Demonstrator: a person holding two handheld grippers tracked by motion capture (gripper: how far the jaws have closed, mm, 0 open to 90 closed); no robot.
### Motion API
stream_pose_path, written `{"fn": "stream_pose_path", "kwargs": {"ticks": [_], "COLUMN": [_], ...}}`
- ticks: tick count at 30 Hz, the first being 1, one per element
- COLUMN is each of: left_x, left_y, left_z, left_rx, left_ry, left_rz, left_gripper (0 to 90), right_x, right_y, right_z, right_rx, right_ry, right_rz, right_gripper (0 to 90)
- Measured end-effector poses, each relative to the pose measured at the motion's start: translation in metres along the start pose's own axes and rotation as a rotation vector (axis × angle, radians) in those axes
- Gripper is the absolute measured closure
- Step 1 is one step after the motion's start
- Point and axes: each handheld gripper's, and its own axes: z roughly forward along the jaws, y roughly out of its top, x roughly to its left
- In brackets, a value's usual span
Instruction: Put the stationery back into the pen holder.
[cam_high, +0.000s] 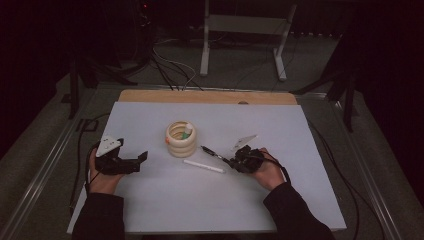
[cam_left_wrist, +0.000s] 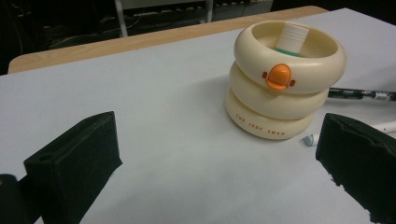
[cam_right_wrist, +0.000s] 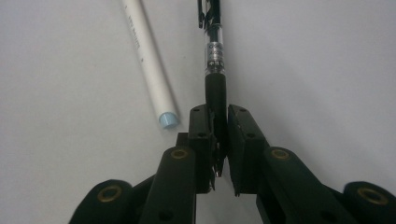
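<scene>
Right gripper view: the right gripper (cam_right_wrist: 219, 140) is clenched on the black pen (cam_right_wrist: 215, 70) at its grip end, barrel running straight ahead beside the white marker (cam_right_wrist: 147, 65); the cream ring-stacked holder (cam_high: 181, 138) sits up-left of it, nearer this hand's pen; left gripper (cam_high: 134, 161) gapes, unladen; white sheet (cam_high: 300, 190) over a wooden table (cam_high: 150, 96), dark room.

Both forearms wear dark long sleeves (cam_high: 100, 215) reaching to the wrists. The left gripper (cam_high: 131, 162) is black, with blocky matte jaws, and carries a pale grey three-cornered plate (cam_high: 108, 145) on top. The right gripper (cam_right_wrist: 221, 135) is black too, its linkage arms set with brass-coloured rivets (cam_right_wrist: 179, 153) and small screw holes. Thin dark cables (cam_high: 80, 150) trail from each.
</scene>
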Motion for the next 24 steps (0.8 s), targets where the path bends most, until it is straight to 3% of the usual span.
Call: {"fn": "stream_pose_path", "kwargs": {"ticks": [24], "left_x": [0.001], "left_y": [-0.001], "left_z": [0.000], "left_rx": [0.003], "left_ry": [-0.002], "left_rz": [-0.008], "left_gripper": [0.2], "right_x": [-0.013], "right_y": [0.006], "right_z": [-0.042], "right_rx": [-0.103], "right_ry": [-0.015], "right_rz": [0.046], "right_gripper": [81.0]}}
